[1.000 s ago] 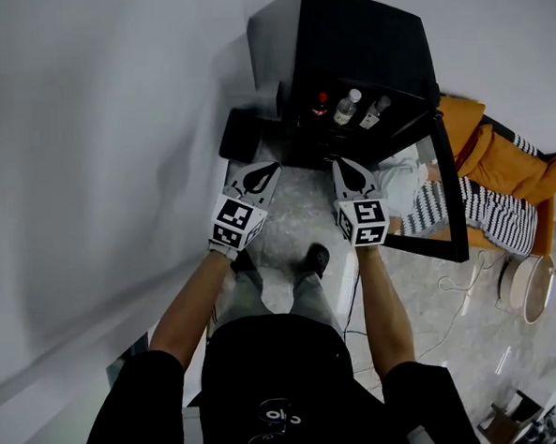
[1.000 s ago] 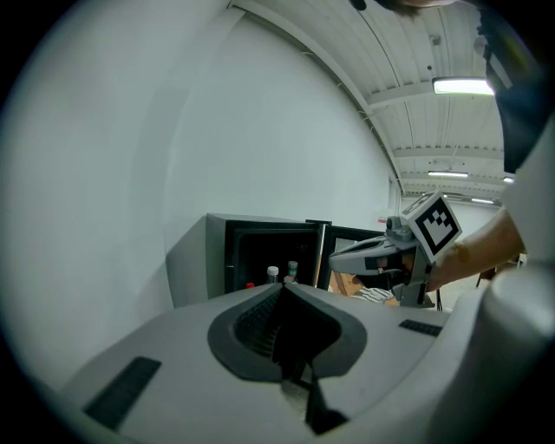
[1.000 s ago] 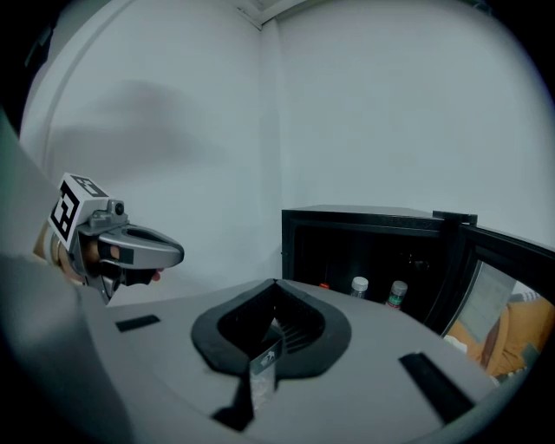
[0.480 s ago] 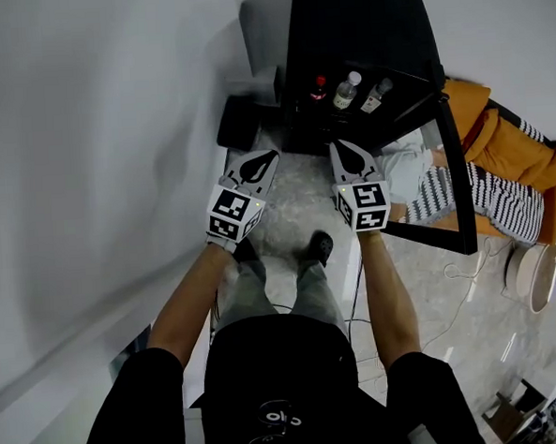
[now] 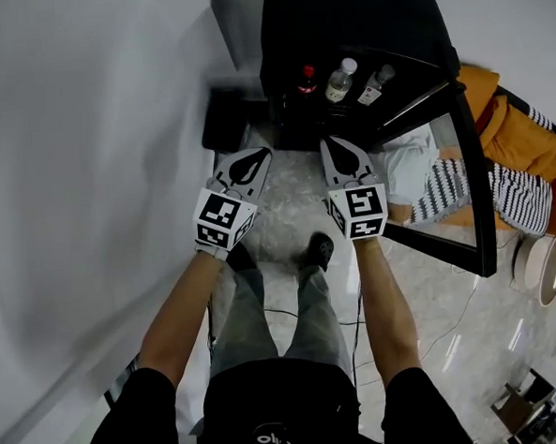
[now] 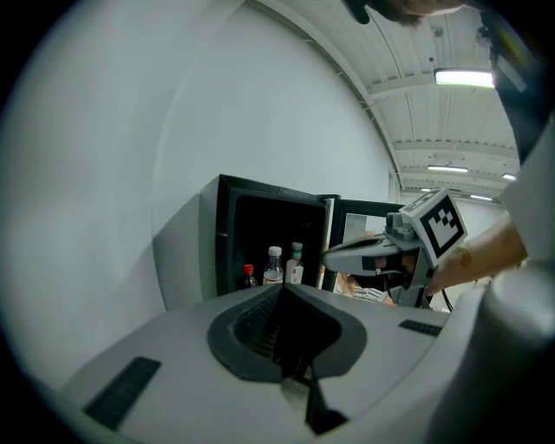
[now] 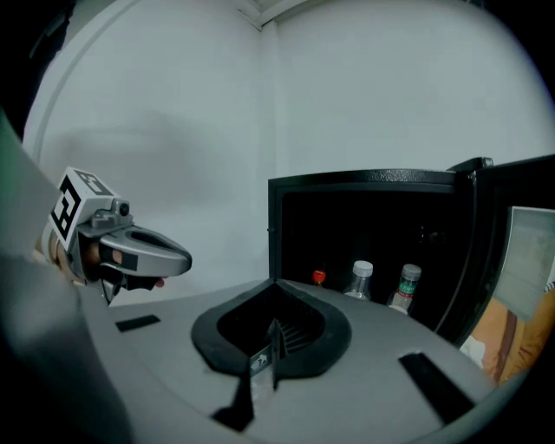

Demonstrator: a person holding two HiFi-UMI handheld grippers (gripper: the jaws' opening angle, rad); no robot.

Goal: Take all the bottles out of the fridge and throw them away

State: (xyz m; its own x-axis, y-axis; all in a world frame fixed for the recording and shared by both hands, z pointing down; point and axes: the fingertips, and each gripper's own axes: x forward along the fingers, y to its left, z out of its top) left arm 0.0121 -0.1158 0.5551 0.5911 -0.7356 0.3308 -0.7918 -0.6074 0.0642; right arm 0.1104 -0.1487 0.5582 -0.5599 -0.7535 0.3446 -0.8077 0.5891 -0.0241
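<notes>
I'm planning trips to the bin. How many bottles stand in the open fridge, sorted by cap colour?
Red-capped bottle: 1
White-capped bottle: 1
Greyish-capped bottle: 1
Total: 3 bottles, standing in a row inside the fridge

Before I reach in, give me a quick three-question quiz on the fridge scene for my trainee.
1. How many bottles stand in the open fridge?
2. True or false: the left gripper and the right gripper both have their jaws shut on nothing.
3. In the head view, the red-capped bottle stands: A leftmost, B in the middle, C rightmost.
Key: 1 three; 2 true; 3 A.
</notes>
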